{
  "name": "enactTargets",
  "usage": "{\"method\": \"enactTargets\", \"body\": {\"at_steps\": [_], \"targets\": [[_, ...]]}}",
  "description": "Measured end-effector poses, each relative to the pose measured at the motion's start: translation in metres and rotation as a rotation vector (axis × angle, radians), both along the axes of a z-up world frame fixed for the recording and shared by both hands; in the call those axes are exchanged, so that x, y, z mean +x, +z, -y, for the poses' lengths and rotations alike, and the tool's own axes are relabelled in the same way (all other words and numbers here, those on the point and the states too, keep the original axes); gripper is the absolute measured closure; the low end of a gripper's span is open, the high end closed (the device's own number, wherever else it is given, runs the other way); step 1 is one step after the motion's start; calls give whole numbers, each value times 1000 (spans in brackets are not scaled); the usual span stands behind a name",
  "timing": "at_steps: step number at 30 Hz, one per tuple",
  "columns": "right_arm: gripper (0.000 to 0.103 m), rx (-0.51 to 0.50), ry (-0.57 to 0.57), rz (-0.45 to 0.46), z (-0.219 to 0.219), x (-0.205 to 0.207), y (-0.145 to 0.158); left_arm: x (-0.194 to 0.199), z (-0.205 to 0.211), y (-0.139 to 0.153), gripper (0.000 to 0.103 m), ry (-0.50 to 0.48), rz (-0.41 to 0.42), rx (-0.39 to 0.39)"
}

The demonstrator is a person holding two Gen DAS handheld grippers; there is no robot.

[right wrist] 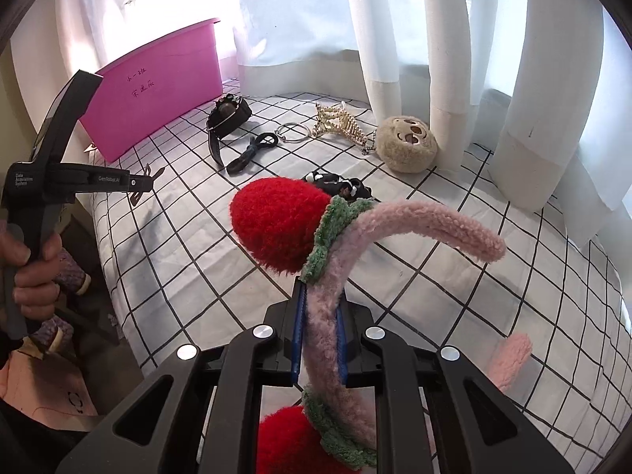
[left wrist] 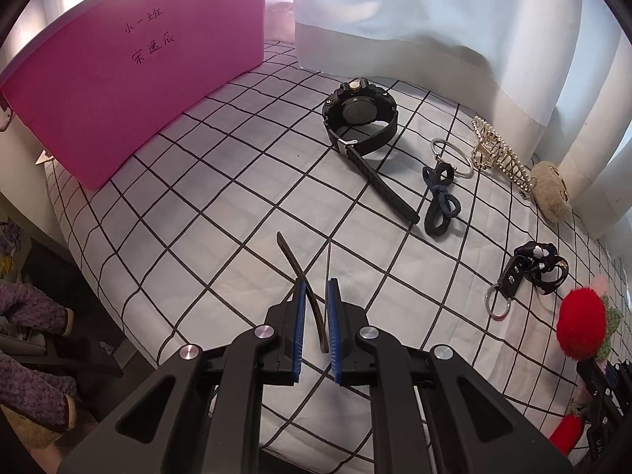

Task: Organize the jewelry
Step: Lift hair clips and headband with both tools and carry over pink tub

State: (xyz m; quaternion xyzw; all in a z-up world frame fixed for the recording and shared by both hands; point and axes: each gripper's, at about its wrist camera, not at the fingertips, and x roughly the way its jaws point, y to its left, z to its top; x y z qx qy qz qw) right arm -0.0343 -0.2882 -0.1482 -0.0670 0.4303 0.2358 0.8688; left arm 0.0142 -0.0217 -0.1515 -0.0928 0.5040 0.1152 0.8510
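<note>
My left gripper (left wrist: 316,288) is shut on a thin dark brown curved band (left wrist: 294,260), held above the checked cloth; it also shows in the right wrist view (right wrist: 148,185). My right gripper (right wrist: 320,300) is shut on a pink fuzzy headband (right wrist: 426,219) with red strawberry pompoms (right wrist: 276,225). On the cloth lie a black watch (left wrist: 361,116), a silver bangle (left wrist: 454,156), a navy hair tie (left wrist: 440,203), a gold pearl hair claw (left wrist: 497,156), a plush round charm (left wrist: 551,191), and a black key fob with bow (left wrist: 529,272). A pink box (left wrist: 138,79) stands at the back left.
White curtains (right wrist: 446,59) hang along the back and right edge of the bed. The checked cloth (left wrist: 221,181) drops off at the left to a dark floor area with purple slippers (left wrist: 31,316).
</note>
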Motion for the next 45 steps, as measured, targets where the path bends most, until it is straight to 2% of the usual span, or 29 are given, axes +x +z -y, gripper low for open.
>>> {"method": "enactTargets", "body": {"at_steps": [14,21,27,35,41,45], "targets": [[90,28,20,73,-12,-4,56,-19,-3,59,92,-31,68,16],[90,78,90,139,-35,4,95,-25,-14,94,92,4,117,39],[90,132,169,215,-72,22,135,-23,-35,129,92,30,173,47],[90,199,252,307,-152,61,187,-5,-102,185,92,79,280,53],[90,268,320,350,-238,98,229,18,-176,225,92,107,343,91],[90,301,365,354,-299,124,253,35,-233,235,92,153,342,99]]}}
